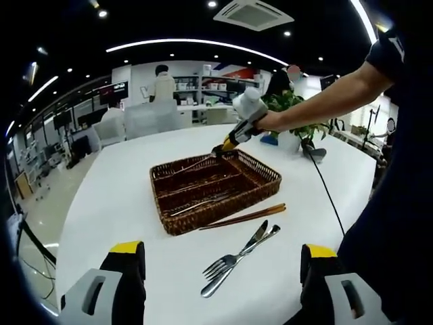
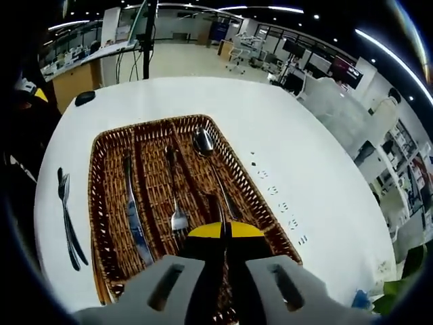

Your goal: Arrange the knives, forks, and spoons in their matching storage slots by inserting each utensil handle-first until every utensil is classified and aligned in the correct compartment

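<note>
- Right hand-held gripper, frame bottom centre: clenched on spoon, lowering it into wicker tray's right slot.
- Knife, left slot; fork, middle.
- Left hand-held gripper: released, idle.
- Next, likely: loose fork and knife on worktop.

The left gripper view looks from low over the near edge of the round white table toward the brown wicker cutlery tray, well apart at 12 o'clock. The right gripper view hangs close above that tray, looking steeply down its compartments. Both views share tray and tabletop.
</note>
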